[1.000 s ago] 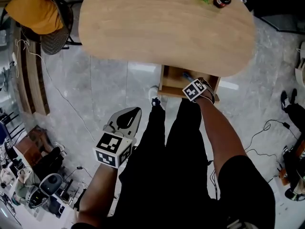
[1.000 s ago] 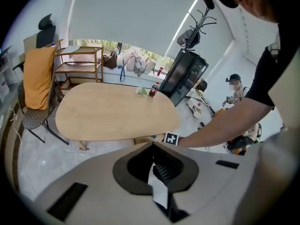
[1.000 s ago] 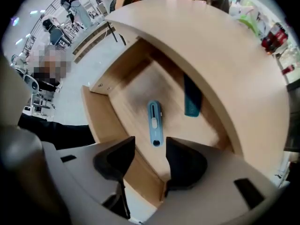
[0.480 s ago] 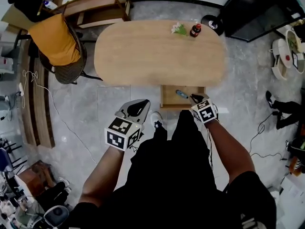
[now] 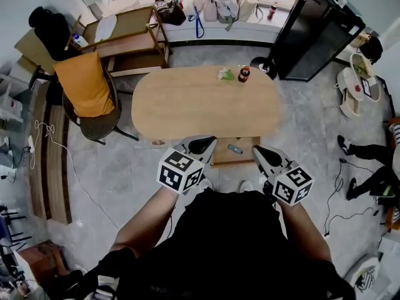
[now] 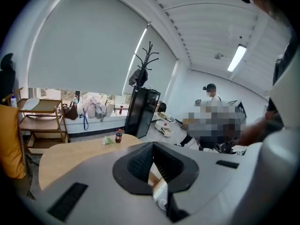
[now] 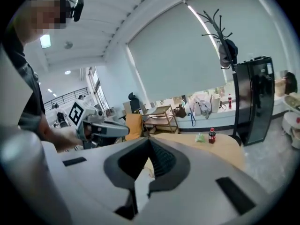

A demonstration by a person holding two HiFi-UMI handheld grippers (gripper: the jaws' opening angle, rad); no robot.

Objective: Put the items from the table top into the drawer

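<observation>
From here the table point(image 5: 187, 105) top lies bare across most of its span. Only a bottle point(image 5: 244, 74) and a green bunch point(image 5: 225, 74) stand just beside each other at the far edge. The drawer point(image 5: 245, 157) hangs open under the near edge, free from above, with a small blue thing point(image 5: 235, 149) inside. A chair point(image 5: 87, 99) crowds the left end; a black cabinet point(image 5: 312, 36) stands near the far right end.

head view | we hold the left gripper point(image 5: 201, 145) and right gripper point(image 5: 262, 153) raised side by side at the table point(image 5: 187, 105) near edge | right jaws just closed, nothing between | open drawer point(image 5: 240, 159) between them holds a blue item point(image 5: 235, 149) | bottle point(image 5: 244, 74) and green-white thing point(image 5: 225, 74) sit at the far edge, just beside each other
</observation>
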